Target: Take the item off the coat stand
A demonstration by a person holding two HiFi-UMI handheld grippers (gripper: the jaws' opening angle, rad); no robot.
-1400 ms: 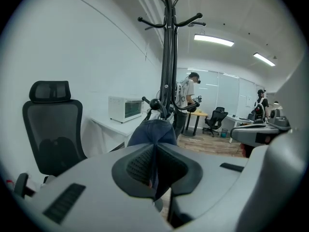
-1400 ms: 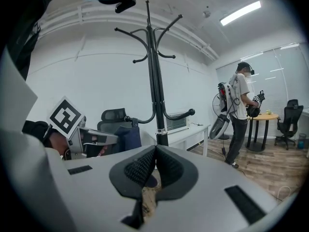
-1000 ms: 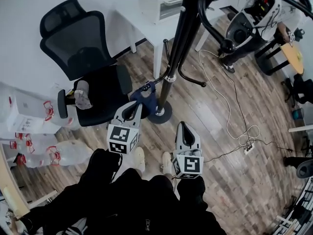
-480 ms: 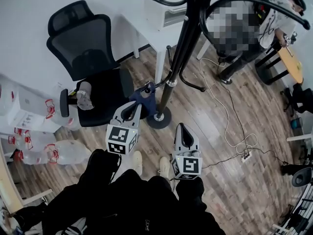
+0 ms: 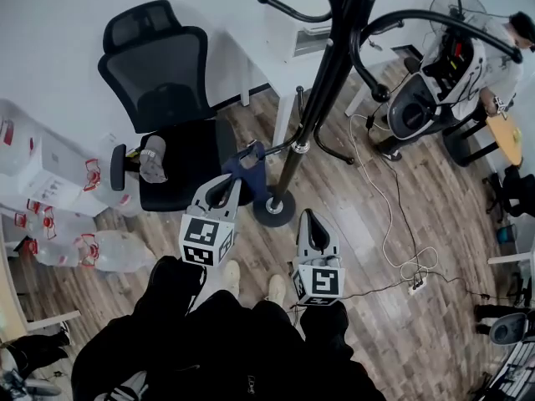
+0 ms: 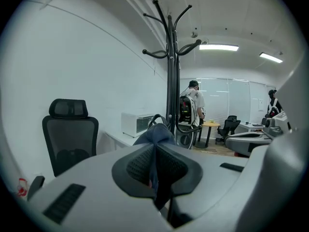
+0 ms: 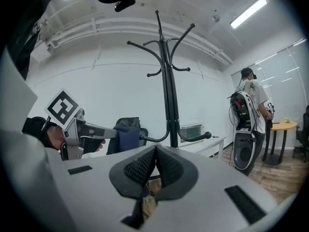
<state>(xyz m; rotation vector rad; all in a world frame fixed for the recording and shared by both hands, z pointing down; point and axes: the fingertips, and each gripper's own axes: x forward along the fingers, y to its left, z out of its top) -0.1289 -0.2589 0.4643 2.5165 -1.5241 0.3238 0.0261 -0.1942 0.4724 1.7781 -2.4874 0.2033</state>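
The floor [image 5: 451, 224] is wood plank in mixed brown and grey tones, and the walls [image 5: 58, 32] are plain white. A black mesh office chair [image 5: 163, 90] with a headrest stands near the wall, beside a white table [image 5: 259, 53] that carries a white box-like appliance [image 6: 136, 123]. Clear plastic bottles [image 5: 113, 253] lie on the floor at the left. A white cable [image 5: 389, 199] snakes across the planks to a power strip [image 5: 415, 284]. Farther off are a small round wooden table [image 5: 510, 124], a fan [image 5: 458, 7] and glass panels [image 6: 236, 98]. Long ceiling lights [image 6: 218, 47] are lit.
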